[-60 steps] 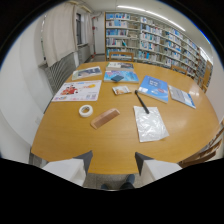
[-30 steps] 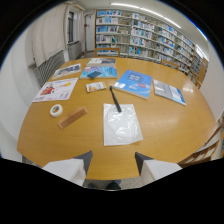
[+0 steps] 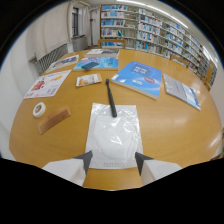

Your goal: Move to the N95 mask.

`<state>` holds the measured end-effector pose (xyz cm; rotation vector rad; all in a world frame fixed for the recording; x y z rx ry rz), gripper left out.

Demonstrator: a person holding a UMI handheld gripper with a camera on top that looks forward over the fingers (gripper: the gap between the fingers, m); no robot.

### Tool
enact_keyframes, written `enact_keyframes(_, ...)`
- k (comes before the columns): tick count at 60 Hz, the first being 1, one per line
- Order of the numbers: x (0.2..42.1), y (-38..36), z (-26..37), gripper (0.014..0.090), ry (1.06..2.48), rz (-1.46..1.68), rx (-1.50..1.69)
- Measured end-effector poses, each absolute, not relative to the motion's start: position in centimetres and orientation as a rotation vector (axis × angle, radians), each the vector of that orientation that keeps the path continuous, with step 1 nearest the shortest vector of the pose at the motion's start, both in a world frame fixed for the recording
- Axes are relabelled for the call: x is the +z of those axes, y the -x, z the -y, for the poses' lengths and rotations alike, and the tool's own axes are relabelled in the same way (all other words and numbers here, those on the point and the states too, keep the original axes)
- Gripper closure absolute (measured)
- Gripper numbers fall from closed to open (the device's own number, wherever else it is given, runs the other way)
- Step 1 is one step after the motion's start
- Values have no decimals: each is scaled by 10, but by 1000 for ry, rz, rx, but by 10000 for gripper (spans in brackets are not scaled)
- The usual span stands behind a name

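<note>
Library table point(image 3: 165, 130); mask point(image 3: 113, 134) between claw point(image 3: 113, 162).

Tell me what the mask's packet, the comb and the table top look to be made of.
N95 mask packet: clear glossy plastic film, judging by the sheen and creases over the white mask inside; it lies just ahead of the open gripper. Comb: brown, matte, probably wood or plastic; teeth barely discernible. Table top: smooth orange-brown wood or wood-look laminate, faintly reflective.
</note>
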<state>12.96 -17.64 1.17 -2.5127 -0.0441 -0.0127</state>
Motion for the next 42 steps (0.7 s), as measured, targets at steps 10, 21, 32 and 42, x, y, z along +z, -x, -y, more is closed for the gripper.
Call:
enact_keyframes(10, -11, -132, 152, 203, 2528, 52, 3)
enact_keyframes(21, -22, -134, 137, 197, 2539, 50, 15)
enact_keyframes(32, -21, -134, 131, 202, 2543, 40, 20)
enact_keyframes(42, -20, -135, 132, 204, 2546, 36, 12)
